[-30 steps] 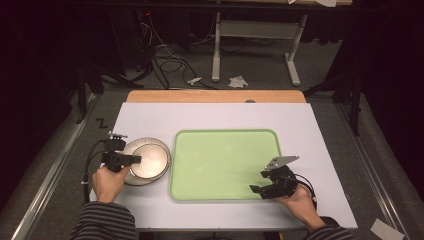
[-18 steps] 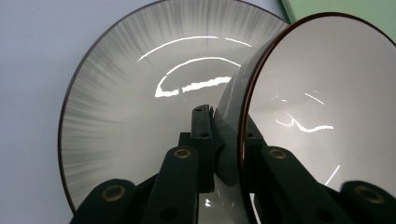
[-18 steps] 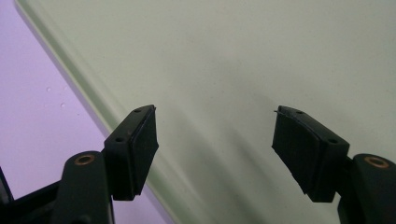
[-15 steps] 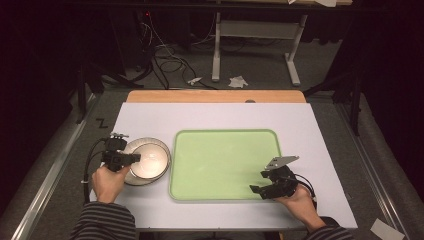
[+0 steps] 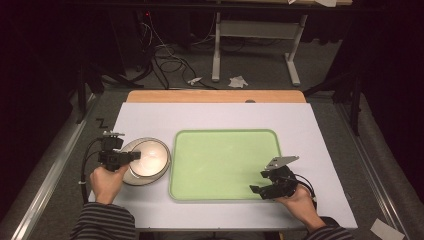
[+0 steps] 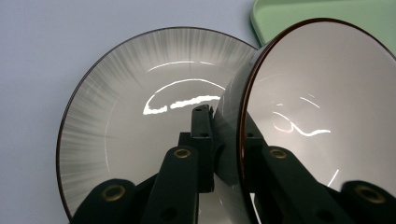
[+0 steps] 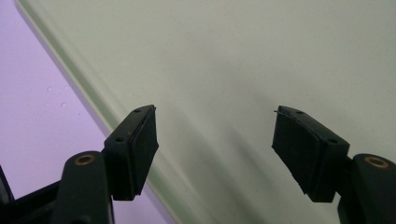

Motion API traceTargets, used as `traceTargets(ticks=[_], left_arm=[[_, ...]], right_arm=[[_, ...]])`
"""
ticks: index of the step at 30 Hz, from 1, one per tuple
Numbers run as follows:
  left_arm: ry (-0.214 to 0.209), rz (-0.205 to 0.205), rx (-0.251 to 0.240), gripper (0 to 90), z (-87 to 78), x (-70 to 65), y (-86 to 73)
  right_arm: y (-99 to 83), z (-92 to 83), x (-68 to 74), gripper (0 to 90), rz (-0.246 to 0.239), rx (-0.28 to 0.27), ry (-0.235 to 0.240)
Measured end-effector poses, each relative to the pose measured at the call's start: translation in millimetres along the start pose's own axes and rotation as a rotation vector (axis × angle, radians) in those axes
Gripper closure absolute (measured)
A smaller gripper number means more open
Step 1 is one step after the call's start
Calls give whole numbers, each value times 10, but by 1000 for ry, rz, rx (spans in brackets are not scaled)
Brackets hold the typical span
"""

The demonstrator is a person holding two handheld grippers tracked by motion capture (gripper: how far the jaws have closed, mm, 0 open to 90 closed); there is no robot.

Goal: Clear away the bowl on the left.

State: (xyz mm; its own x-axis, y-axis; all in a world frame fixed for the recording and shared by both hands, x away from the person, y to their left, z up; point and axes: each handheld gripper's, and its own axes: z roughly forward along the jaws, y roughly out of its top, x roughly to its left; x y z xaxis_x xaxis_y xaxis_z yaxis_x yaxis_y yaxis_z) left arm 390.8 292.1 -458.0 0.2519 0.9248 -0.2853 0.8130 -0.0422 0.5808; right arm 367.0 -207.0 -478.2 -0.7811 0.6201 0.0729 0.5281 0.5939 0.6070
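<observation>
L claw (image 6: 224, 140) clenched on rim of tilted glossy brown-rimmed bowl (image 6: 322, 112), lower left, over streaked grey bowl (image 6: 140, 121) | R claw (image 7: 215, 140) released above green rectangular tray (image 5: 225, 155), lower right

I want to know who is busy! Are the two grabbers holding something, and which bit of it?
The left gripper pinches the top plate by its rim, tilted over the lower plate. The right gripper is open over the green tray, holding nothing.

Tray (image 5: 225, 160): pale green. Table (image 5: 320, 130): white top, tan wooden far edge. Plates (image 6: 140, 93): glossy white-grey, fine grey radial streaks, dark brown rims. Sleeves (image 5: 102, 222): dark-and-grey striped.
</observation>
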Motion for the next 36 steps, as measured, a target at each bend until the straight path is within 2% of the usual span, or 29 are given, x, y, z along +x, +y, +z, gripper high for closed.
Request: traceTargets(ticks=[9, 29, 36], left_arm=[[-37, 4, -22, 822, -66, -42, 8], [-112, 31, -29, 821, -110, -190, 28], [-134, 62, -26, 821, -99, -301, 52]], right_arm=[[0, 5, 0, 325, 6, -5, 1], [3, 13, -3, 325, 12, 4, -4], [1, 8, 6, 326, 12, -2, -3]])
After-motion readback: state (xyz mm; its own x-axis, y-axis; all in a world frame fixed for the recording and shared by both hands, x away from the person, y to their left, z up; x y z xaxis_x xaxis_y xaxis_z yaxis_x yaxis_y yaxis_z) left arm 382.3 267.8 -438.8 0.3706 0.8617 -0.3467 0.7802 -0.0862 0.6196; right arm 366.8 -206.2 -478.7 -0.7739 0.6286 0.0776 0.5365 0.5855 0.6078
